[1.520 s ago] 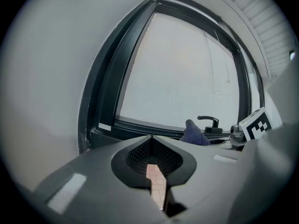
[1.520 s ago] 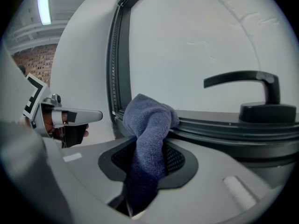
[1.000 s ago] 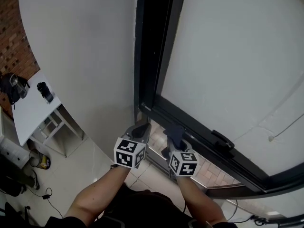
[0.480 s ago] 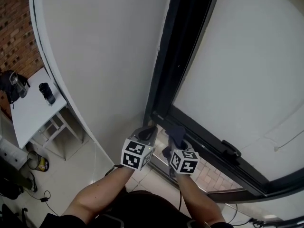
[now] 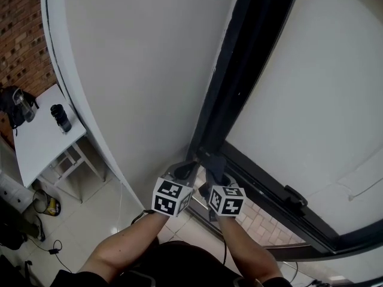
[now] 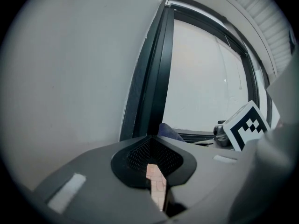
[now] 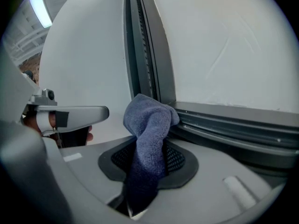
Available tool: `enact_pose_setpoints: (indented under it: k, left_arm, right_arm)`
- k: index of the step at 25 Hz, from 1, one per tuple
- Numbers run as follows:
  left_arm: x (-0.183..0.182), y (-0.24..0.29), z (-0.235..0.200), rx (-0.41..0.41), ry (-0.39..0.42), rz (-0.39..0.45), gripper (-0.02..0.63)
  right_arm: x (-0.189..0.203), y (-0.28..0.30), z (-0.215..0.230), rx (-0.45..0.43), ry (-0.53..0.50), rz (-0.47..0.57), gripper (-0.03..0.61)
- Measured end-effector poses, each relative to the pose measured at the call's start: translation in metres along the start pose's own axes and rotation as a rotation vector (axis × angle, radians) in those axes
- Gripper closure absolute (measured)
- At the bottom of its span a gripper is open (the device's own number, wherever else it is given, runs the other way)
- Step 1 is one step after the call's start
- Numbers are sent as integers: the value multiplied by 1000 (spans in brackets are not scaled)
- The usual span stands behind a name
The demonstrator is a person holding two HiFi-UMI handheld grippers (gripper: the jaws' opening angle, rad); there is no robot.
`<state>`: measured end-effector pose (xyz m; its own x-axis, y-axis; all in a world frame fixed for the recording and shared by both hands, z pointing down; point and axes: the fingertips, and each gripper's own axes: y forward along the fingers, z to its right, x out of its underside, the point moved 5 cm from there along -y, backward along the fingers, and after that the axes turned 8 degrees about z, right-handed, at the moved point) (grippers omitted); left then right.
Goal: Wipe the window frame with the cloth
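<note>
The dark window frame (image 5: 251, 58) rises beside a white wall, and its bottom rail (image 5: 269, 184) runs off to the right. My right gripper (image 5: 214, 171) is shut on a blue cloth (image 5: 215, 165), whose bunched end sits at the frame's lower corner. In the right gripper view the cloth (image 7: 148, 139) sticks up between the jaws and rests against the bottom rail (image 7: 233, 125). My left gripper (image 5: 185, 171) hangs just left of it, shut on nothing. In the left gripper view the closed tips (image 6: 150, 141) point at the upright frame (image 6: 156, 78), with the cloth (image 6: 169, 132) peeking past them.
The white wall (image 5: 137, 70) lies left of the frame. A window handle (image 5: 294, 196) sits on the bottom rail to the right. Far left stands a white table (image 5: 42, 136) with a dark bottle (image 5: 60, 117) and a bag (image 5: 15, 106). Brick paving shows below the rail.
Both grippers have moved left along the bottom rail to the frame's lower corner, and the view has swung with them. The cloth stays held in the right gripper.
</note>
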<state>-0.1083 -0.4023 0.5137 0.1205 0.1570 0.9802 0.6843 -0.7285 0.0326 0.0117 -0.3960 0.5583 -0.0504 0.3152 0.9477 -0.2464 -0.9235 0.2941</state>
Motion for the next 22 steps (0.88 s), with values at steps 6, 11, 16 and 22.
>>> enact_pose_setpoints:
  k: [6,11,16,22]
  left_arm:
    - [2,-4,-9,-10,5,-12,620]
    - [1,-13,-13,-21,3,-6,620]
    - [6,-29,-17,-51,-26,-2,620]
    - [5,-36,-12,-57,-31,7,620]
  right_arm:
    - [0,12,-8,-18,-12,-8,457]
    - [-5,6,-15,-41,-16,-13,457]
    - [-13,-10,-25,-75,1,16,457]
    - [-20,-18,-41,-106,-5,22,456]
